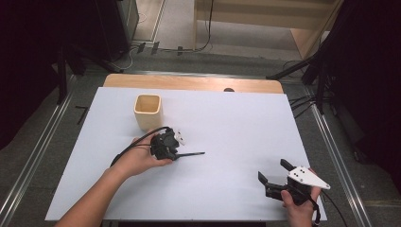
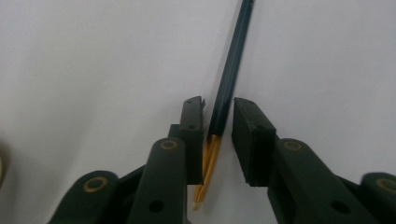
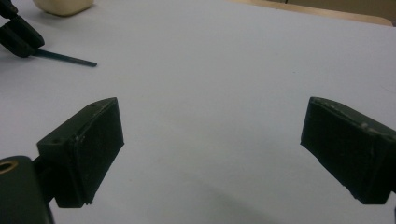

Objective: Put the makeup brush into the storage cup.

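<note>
Mid-sheet, L tongs [image 2: 218,116] straddle pen [image 2: 229,79], room all round.

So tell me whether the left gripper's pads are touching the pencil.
Cannot tell: in the left gripper view the pencil lies between the left gripper pads; a sliver shows on each side.

A slim dark pen [image 2: 229,74] with a yellow end lay flat on the white table [image 1: 236,118], left of centre, well clear of its edges.

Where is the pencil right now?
The pencil lies left of centre on the white table, between the left gripper's jaws, near the wooden cup.
</note>
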Demonstrator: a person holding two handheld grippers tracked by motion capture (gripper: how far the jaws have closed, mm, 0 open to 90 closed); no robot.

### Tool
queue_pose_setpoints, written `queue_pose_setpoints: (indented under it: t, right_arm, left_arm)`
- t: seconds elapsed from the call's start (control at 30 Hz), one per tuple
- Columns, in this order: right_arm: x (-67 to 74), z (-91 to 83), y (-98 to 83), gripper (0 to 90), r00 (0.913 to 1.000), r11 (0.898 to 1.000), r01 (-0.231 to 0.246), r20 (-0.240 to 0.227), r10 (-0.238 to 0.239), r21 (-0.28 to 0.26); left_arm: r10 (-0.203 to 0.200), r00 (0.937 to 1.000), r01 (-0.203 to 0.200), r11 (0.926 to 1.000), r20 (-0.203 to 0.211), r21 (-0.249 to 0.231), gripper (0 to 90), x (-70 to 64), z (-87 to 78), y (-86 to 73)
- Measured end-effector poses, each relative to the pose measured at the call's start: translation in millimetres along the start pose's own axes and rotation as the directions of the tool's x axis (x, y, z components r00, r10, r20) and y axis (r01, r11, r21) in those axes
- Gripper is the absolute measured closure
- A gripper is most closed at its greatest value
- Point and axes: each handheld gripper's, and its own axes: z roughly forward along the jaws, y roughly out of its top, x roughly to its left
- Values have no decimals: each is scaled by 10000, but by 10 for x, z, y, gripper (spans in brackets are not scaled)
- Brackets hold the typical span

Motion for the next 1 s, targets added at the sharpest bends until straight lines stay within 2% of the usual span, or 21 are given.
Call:
queue_pose_setpoints:
  t: [0.03, 0.07, 0.1, 0.27, 0.37, 0.43, 0.5, 0.53, 0.63, 0.67, 0.7, 0.73, 0.77, 0.8, 0.83, 0.87, 0.93, 1.0]
  right_arm:
    - [2, 4, 0, 62, 10000, 10000, 13, -19, -13, 23]
    - [5, 7, 0, 62, 10000, 10000, 12, -14, -12, 27]
    - [8, 12, 1, 62, 10000, 10000, 27, -18, -27, 38]
    - [42, 32, 8, 62, 9999, 9999, 120, -70, -119, 78]
    - [63, 39, 15, 63, 9998, 10000, 59, -210, -58, 54]
    - [73, 44, 24, 63, 9994, 9999, -103, -325, 103, 14]
    - [104, 51, 48, 62, 9993, 9999, -119, -355, 118, -25]
    - [119, 52, 60, 62, 9994, 10000, -88, -338, 88, -8]
    - [175, 83, 123, 63, 9991, 10000, 22, -433, -25, -77]
    - [197, 99, 145, 63, 9989, 9999, 82, -465, -87, -111]
    - [228, 120, 172, 63, 9985, 9998, 162, -520, -168, -118]
    - [251, 132, 188, 63, 9982, 9997, 189, -569, -196, -120]
    - [286, 153, 216, 63, 9976, 9995, 272, -638, -280, -133]
    - [309, 162, 232, 64, 9971, 9995, 275, -704, -283, -129]
    - [345, 176, 262, 64, 9960, 9994, 299, -834, -310, -153]
    - [364, 182, 281, 64, 9955, 9993, 334, -886, -348, -174]
    - [418, 200, 335, 66, 9944, 9991, 357, -987, -378, -228]
    - [463, 224, 389, 67, 9935, 9990, 335, -1083, -364, -288]
  left_arm:
    - [123, 9997, -123, 9999, 209, -15, 828, -6, 3, -3]
    - [117, 9997, -117, 9999, 209, 2, 846, -14, 3, -4]
    - [263, 9995, -263, 9997, 161, 2, 847, -11, 2, -2]
    - [209, 9998, -208, 9997, 69, -110, 850, -23, -3, -10]
    - [-89, 9999, 96, 9973, 90, -723, 851, -23, -34, -38]
    - [-330, 9994, 334, 9930, 57, -1134, 851, -26, -79, -62]
    - [-594, 9982, 591, 9828, 34, -1752, 851, -34, -138, -89]
    - [-764, 9970, 770, 9739, 112, -2134, 851, -33, -183, -111]
    - [-1004, 9949, 966, 9567, 1, -2747, 851, -50, -263, -167]
    - [-1190, 9929, 1138, 9446, 18, -3079, 851, -70, -283, -195]
    - [-1234, 9923, 1182, 9397, 42, -3209, 851, -76, -297, -213]
    - [-1341, 9910, 1275, 9300, 47, -3448, 851, -90, -314, -243]
    - [-1369, 9906, 1307, 9270, 73, -3515, 851, -96, -330, -260]
    - [-1468, 9891, 1398, 9159, 100, -3764, 851, -113, -347, -289]
    - [-1543, 9879, 1478, 9080, 149, -3920, 852, -123, -359, -306]
    - [-1663, 9857, 1617, 8957, 252, -4142, 851, -139, -378, -333]
    - [-1754, 9842, 1690, 8828, 263, -4384, 852, -158, -409, -365]
    - [-1951, 9801, 1889, 8606, 364, -4730, 852, -183, -442, -403]
